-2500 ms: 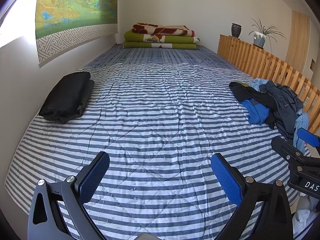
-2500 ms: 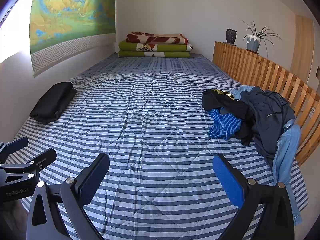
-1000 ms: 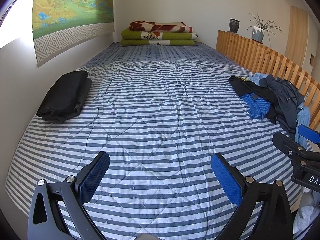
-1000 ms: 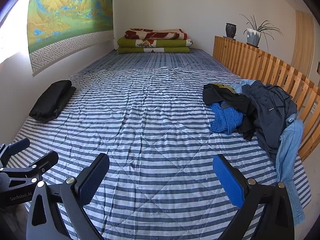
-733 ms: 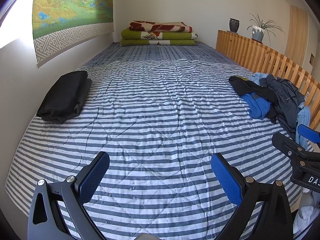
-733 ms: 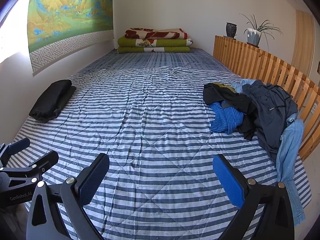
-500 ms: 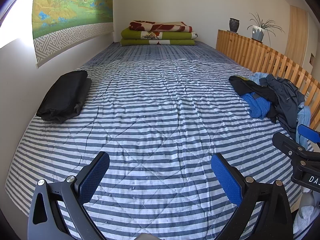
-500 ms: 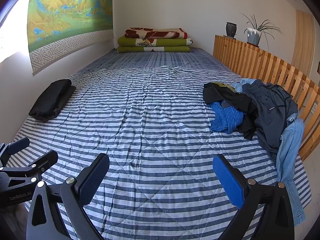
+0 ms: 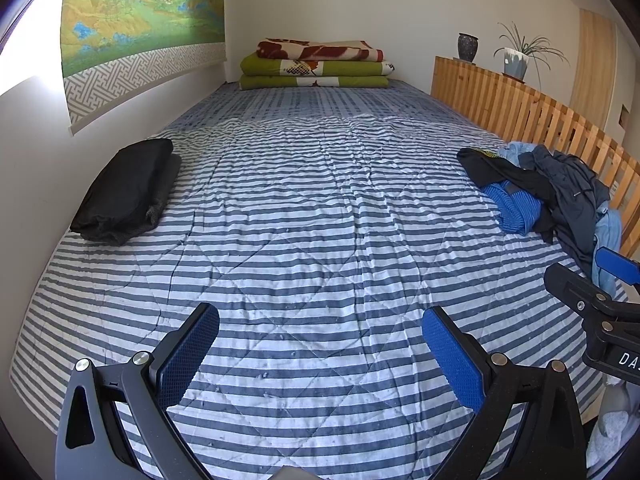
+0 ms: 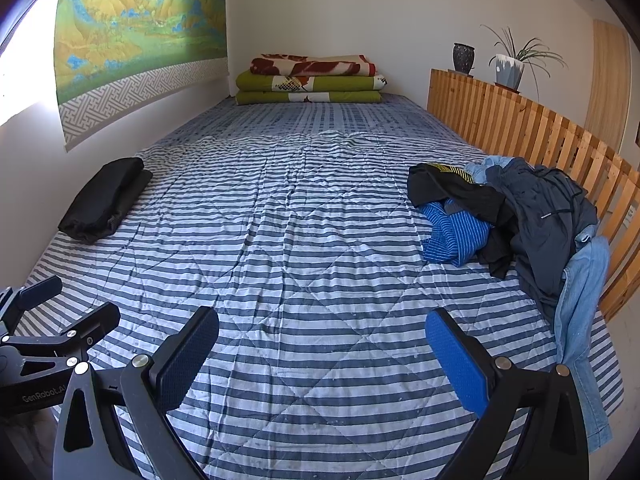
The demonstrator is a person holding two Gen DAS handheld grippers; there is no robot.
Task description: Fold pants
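Note:
A heap of loose clothes point(image 10: 516, 216) lies at the bed's right side against the wooden rail: dark garments, a blue striped piece point(image 10: 456, 236) and light denim point(image 10: 580, 312) hanging off the edge. The same heap point(image 9: 552, 196) shows at the right of the left wrist view. One folded black garment point(image 9: 124, 192) point(image 10: 104, 200) rests by the left wall. My left gripper point(image 9: 320, 352) hovers open over the near end of the bed, holding nothing. My right gripper point(image 10: 322, 354) is open too, empty, to the right of the left one.
The striped quilt point(image 9: 312, 220) covers the bed. Folded blankets point(image 9: 316, 66) are stacked at the far end. A slatted wooden rail point(image 10: 532, 132) runs along the right, with a vase point(image 10: 463, 58) and a potted plant point(image 10: 510, 66) on it. A wall hanging point(image 10: 136, 36) is on the left.
Both views have shifted only slightly; the grippers stay open and nothing on the bed has moved.

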